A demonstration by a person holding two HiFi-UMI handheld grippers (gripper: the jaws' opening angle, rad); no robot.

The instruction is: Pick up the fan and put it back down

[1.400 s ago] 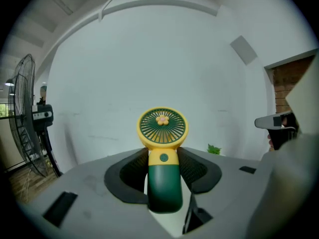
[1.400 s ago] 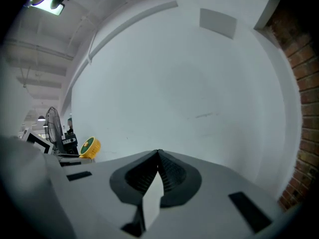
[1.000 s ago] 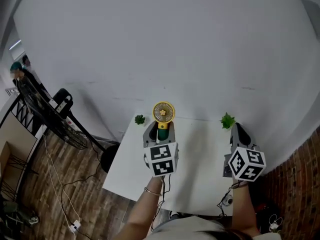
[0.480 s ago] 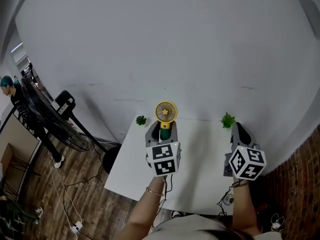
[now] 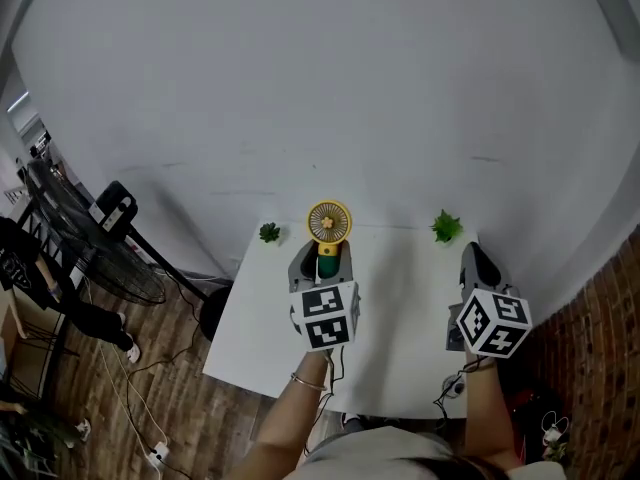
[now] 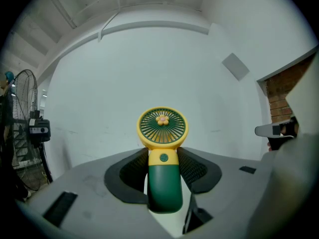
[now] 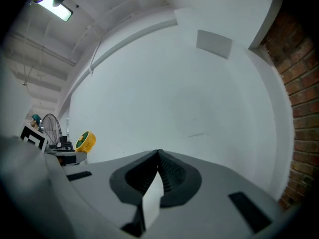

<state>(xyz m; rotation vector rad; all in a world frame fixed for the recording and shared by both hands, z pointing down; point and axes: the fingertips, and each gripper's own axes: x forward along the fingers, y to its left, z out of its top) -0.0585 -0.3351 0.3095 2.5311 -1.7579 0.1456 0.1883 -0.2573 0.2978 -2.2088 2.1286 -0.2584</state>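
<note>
Green-handled yellow fan (image 6: pixel 163 148) clamped by handle in left gripper (image 5: pixel 320 258), over far edge of table (image 5: pixel 400 348). Versus second ago: hold unchanged, both plants (image 5: pixel 269 232) higher in head view. Long axis upright, head up, grille facing gripper camera. Right gripper (image 7: pixel 158 156) closed, empty.

The left tool (image 6: pixel 163 171) clamps the fan's (image 6: pixel 163 156) green handle.

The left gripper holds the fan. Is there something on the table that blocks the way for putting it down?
Nothing visible does. The fan sits in the jaws of the left gripper over the white table. The left plant and the right plant stand apart at the far corners. The spot straight under the gripper is hidden.
</note>
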